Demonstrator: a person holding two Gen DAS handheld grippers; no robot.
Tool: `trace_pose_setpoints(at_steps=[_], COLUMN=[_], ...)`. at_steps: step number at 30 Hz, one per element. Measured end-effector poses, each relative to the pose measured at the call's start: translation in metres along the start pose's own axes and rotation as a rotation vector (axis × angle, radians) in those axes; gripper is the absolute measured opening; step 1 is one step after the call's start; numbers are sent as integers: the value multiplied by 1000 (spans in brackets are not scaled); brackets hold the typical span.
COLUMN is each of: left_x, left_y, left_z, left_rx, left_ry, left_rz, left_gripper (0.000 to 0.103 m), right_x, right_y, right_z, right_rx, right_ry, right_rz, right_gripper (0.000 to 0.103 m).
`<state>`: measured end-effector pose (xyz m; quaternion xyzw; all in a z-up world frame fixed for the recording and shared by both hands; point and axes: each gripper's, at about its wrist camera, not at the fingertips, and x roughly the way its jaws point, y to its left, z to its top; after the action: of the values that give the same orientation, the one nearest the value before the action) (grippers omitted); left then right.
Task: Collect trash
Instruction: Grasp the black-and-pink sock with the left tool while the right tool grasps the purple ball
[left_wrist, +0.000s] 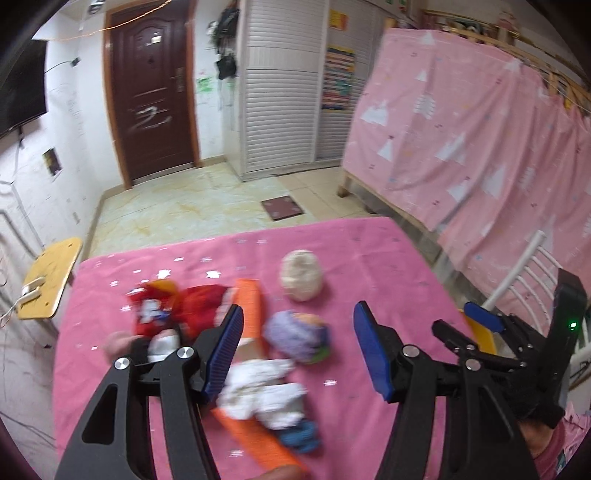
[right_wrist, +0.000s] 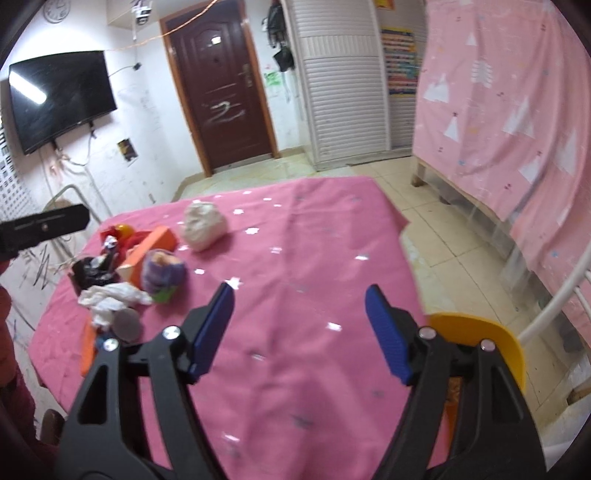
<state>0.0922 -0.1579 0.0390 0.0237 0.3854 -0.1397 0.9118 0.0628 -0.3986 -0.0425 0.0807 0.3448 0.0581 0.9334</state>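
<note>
Behind white tissue, orange box blurred.

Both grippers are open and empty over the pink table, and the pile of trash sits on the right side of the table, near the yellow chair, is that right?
Not quite. The trash pile sits on the left side of the pink table, away from the yellow chair, as the right wrist view shows. The rest holds: the left gripper and right gripper both have jaws open and empty.
</note>
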Motion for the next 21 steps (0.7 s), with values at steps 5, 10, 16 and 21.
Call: trace_pose_setpoints(at_steps=[5, 10, 16, 21], left_x=[0, 3, 16, 36], left_y=[54, 106, 162, 180], left_z=[1, 1, -6, -17], left_rx=[-39, -91, -122, -116], left_ry=[-6, 4, 55, 113], left_rz=[71, 118, 141, 117], left_gripper=[55, 55, 58, 58], right_x=[11, 29, 53, 72], right_y=[38, 70, 98, 113], right_z=[14, 24, 31, 33], right_rx=[-40, -94, -115, -117], right_ry=[10, 47, 101, 138], right_rz=[59, 89, 131, 131], right_gripper=[71, 71, 71, 71])
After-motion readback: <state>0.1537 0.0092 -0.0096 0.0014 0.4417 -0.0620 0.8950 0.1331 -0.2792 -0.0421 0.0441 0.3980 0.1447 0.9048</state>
